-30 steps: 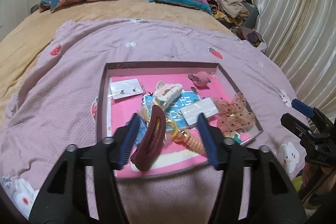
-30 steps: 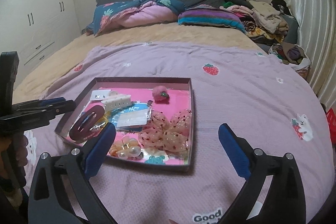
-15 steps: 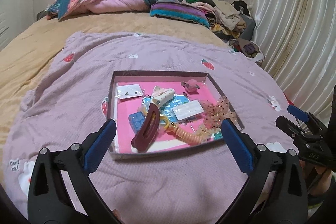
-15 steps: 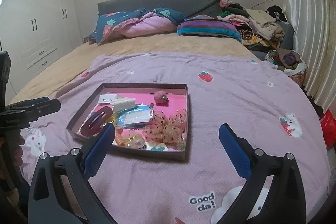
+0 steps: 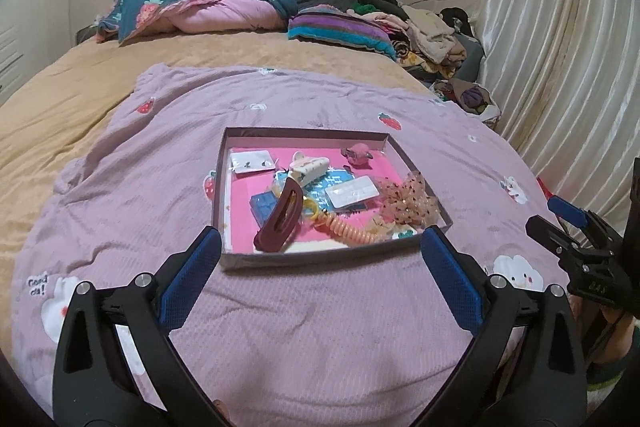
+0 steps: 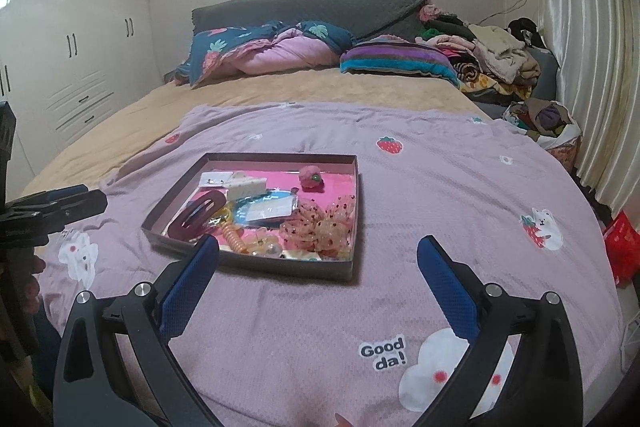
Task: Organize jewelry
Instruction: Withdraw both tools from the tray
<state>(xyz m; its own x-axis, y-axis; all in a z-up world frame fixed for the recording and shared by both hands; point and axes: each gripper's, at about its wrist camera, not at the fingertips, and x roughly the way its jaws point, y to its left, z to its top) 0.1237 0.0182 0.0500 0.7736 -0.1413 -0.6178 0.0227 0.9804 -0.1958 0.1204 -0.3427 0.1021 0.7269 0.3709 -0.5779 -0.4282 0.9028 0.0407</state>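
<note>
A shallow brown box (image 5: pixel 219 187) (image 6: pixel 357 211) with a pink floor lies on the lilac blanket and holds several hair and jewelry pieces. A dark red hair clip (image 5: pixel 281 215) (image 6: pixel 195 218) leans at its near left, beside an orange coil tie (image 5: pixel 347 230) (image 6: pixel 234 241), a sheer dotted bow (image 5: pixel 406 201) (image 6: pixel 320 223), a cream clip (image 5: pixel 309 167) (image 6: pixel 245 185), a pink pompom (image 5: pixel 358 154) (image 6: pixel 311 178) and earring cards (image 5: pixel 252 161). My left gripper (image 5: pixel 320 245) stands open just short of the box, nothing between its fingers. My right gripper (image 6: pixel 318 251) is open too, in front of the box's near right corner.
The lilac blanket (image 5: pixel 304 323) (image 6: pixel 460 195) covers the near bed over a tan sheet (image 5: pixel 60 95). Folded quilts and pillows (image 5: pixel 200 11) sit by the headboard, piled clothes (image 6: pixel 500 59) at the far right. Curtains (image 5: pixel 560 67) hang right; wardrobes (image 6: pixel 60 47) stand left.
My left gripper let go of the dark red hair clip, which now lies in the box, opened wide and drew back. The right gripper also pulled back from the box.
</note>
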